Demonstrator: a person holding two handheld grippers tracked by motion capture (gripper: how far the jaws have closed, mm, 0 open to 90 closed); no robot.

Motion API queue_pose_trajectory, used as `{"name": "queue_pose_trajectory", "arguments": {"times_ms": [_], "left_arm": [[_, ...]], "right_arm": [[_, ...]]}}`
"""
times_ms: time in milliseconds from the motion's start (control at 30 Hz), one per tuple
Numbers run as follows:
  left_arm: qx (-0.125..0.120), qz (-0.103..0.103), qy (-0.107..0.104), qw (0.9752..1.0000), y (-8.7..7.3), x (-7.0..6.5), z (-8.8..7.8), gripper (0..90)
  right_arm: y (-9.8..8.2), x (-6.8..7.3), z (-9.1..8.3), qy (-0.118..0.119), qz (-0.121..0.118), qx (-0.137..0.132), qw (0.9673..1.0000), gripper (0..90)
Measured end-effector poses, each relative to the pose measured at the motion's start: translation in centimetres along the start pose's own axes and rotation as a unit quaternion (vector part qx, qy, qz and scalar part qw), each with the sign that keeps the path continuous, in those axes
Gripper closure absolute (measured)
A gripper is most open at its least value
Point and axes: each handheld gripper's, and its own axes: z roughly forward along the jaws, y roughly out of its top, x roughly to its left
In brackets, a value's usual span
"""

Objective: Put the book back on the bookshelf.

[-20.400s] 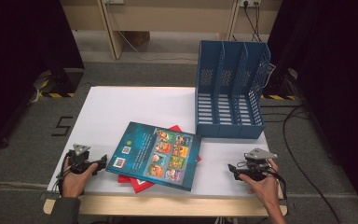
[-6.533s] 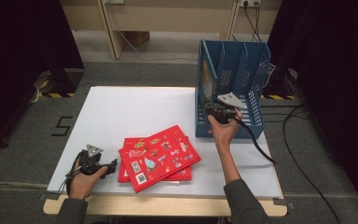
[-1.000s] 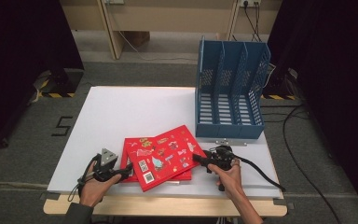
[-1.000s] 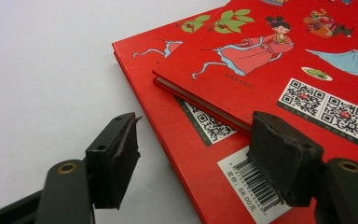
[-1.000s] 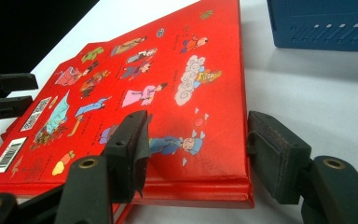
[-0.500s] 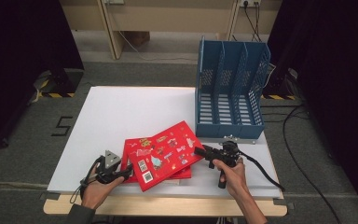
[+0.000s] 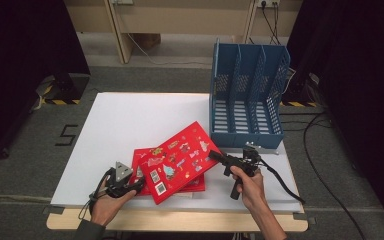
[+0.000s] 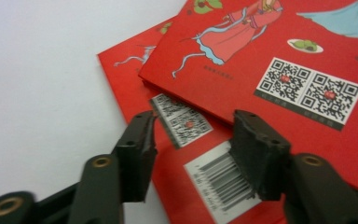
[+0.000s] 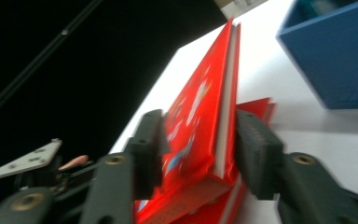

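High view shows a white table (image 7: 130,120) with two red books stacked at about 6 o'clock, near the person's edge, and a blue slotted file rack (image 7: 247,95) at 2 o'clock.

The right gripper (image 7: 215,155) is clamped on the top book (image 7: 180,161) at its right-hand edge, toward 3 o'clock. In the right gripper view that book (image 9: 200,121) stands between the jaws with both pads against its covers, tipped up on edge, its white page block showing beside the cover. The left gripper (image 7: 136,184) sits at the stack's 8 o'clock corner. In the left gripper view the left gripper (image 8: 193,140) is spread wide, holding nothing, poised over the barcode corner of the lower book (image 8: 191,154).

The top book looks like a thin hardback: rigid boards, glossy printed cover with cartoon figures and code squares, square corners. I judge it fairly light and stiff enough to lift by one edge without sagging. The gloss may let it slip or swing in a narrow pinch, so a deep hold across the boards near the middle of an edge seems safest. The lower book lies flat, partly covered, touching the table.
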Motion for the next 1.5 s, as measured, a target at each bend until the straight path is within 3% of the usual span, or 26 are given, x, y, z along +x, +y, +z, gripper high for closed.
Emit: {"name": "queue_pose_trajectory", "arguments": {"times_ms": [67, 167, 267, 367, 433, 567, 667, 733, 833, 1000, 1100, 1200, 1267, 1367, 1500], "left_arm": [[0.0, 0.012, -0.016, 0.9998, 0.1, -0.9, 0.3, 16.7], [-0.003, 0.041, -0.005, 0.9992, 0.4, -2.0, 0.4, 16.1], [-0.005, 0.039, -0.003, 0.9992, 0.4, -2.1, 0.4, 15.9], [-0.006, 0.039, -0.001, 0.9992, 0.4, -2.2, 0.4, 15.7], [-0.006, 0.038, -0.001, 0.9993, 0.4, -2.2, 0.5, 15.6], [-0.007, 0.04, -0.008, 0.9992, 0.5, -2.4, 0.6, 15.5], [-0.008, 0.036, -0.017, 0.9992, 0.5, -2.5, 0.7, 15.4], [-0.006, 0.031, -0.025, 0.9992, 0.5, -2.2, 0.7, 15.5], [-0.008, 0.025, -0.017, 0.9995, 0.4, -1.6, 0.6, 15.8], [-0.015, 0.006, 0.0, 0.9999, 0.4, 0.0, 0.4, 15.9], [-0.023, -0.009, 0.015, 0.9996, 0.4, 1.4, 0.0, 15.9], [-0.025, -0.029, 0.029, 0.9988, 0.2, 3.0, -0.3, 15.9], [-0.026, -0.038, 0.037, 0.9983, 0.1, 3.7, -0.4, 15.9], [-0.025, -0.051, 0.048, 0.9972, -0.2, 4.9, -0.4, 15.9], [-0.019, -0.061, 0.068, 0.9956, -0.5, 6.3, -0.5, 15.9]], "right_arm": [[-0.4, 0.7, 0.5, -0.003, -0.001, 0.001, 1.0, 57.8], [-0.1, 1.3, 0.8, -0.008, -0.035, -0.008, 0.9993, 64.3], [0.0, 2.0, 0.9, -0.014, -0.071, -0.017, 0.9973, 65.9], [-0.1, 2.6, 1.3, -0.003, -0.077, -0.019, 0.9969, 66.4], [-0.1, 3.1, 1.6, -0.006, -0.097, -0.021, 0.9951, 67.0], [0.1, 4.4, 1.8, -0.018, -0.139, -0.038, 0.9894, 69.0], [0.5, 5.5, 1.8, -0.032, -0.189, -0.056, 0.9799, 70.1], [0.7, 5.9, 1.7, -0.032, -0.202, -0.066, 0.9765, 71.2], [1.3, 6.6, 1.4, -0.035, -0.236, -0.078, 0.9681, 72.7], [2.2, 7.3, 0.5, -0.035, -0.262, -0.095, 0.9597, 75.8], [2.6, 7.4, 0.0, -0.035, -0.282, -0.105, 0.953, 77.5], [2.9, 7.6, -0.4, -0.031, -0.287, -0.114, 0.9505, 79.2], [3.2, 7.8, -0.6, -0.036, -0.307, -0.118, 0.9437, 79.6], [3.3, 7.9, -0.8, -0.032, -0.302, -0.121, 0.945, 79.6], [3.3, 7.9, -0.7, -0.019, -0.31, -0.119, 0.9431, 79.0]]}}
